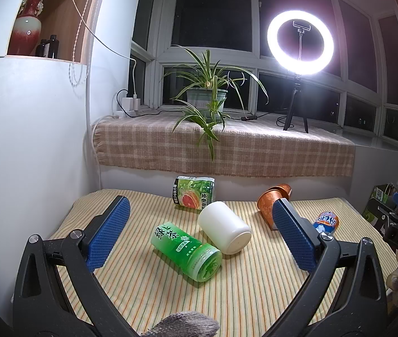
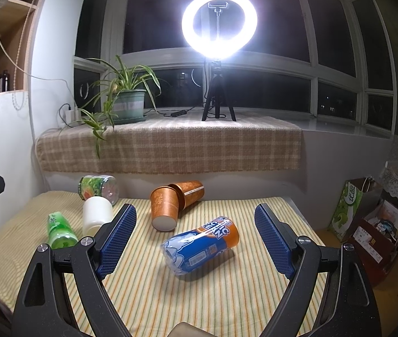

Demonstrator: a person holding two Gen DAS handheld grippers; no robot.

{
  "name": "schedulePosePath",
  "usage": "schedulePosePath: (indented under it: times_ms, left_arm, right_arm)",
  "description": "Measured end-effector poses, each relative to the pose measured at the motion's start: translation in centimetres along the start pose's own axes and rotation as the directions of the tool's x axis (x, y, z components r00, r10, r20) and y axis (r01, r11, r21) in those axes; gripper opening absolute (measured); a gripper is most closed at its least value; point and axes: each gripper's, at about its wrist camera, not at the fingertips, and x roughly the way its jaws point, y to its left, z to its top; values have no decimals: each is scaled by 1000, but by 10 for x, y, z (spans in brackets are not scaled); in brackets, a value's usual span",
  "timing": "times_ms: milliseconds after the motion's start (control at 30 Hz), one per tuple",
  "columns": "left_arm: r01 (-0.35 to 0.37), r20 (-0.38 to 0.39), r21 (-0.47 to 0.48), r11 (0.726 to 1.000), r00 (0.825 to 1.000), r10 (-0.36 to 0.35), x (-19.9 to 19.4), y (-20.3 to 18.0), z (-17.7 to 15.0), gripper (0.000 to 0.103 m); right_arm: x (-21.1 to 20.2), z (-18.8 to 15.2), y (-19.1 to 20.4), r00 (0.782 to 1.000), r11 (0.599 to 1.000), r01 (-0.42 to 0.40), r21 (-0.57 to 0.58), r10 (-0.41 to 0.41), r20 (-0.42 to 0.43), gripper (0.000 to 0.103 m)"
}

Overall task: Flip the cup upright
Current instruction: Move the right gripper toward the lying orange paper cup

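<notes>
Several cups lie on their sides on the striped tablecloth (image 1: 255,295). A white cup (image 1: 224,231) and a green tea cup (image 1: 187,252) lie between the blue pads of my open left gripper (image 1: 201,221), which hovers just short of them. A blue and orange cup (image 2: 201,248) lies between the pads of my open right gripper (image 2: 196,221). Beyond it lie two orange patterned cups (image 2: 168,205), one across the other. They also show in the left wrist view (image 1: 269,199). A green grapefruit cup (image 1: 194,193) lies at the back.
A raised sill with a checked cloth (image 1: 227,146) runs behind the table, bearing a potted plant (image 1: 207,98) and a lit ring light on a tripod (image 1: 300,42). A white wall (image 1: 30,140) bounds the left. Bags and boxes (image 2: 367,219) stand on the floor at right.
</notes>
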Motion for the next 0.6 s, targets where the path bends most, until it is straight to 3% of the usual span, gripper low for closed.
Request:
schedulePosePath:
  times_ms: [400,600]
  left_arm:
    - [-3,-6,1,1000,1000,3,3,10,-7,103]
    - [-15,-44,14,1000,999,15,13,13,-15,103]
  right_arm:
    - [8,0,3,999,1000,-24,1,24,-24,86]
    - [44,4,-5,980,988,-123,93,136,-148,86]
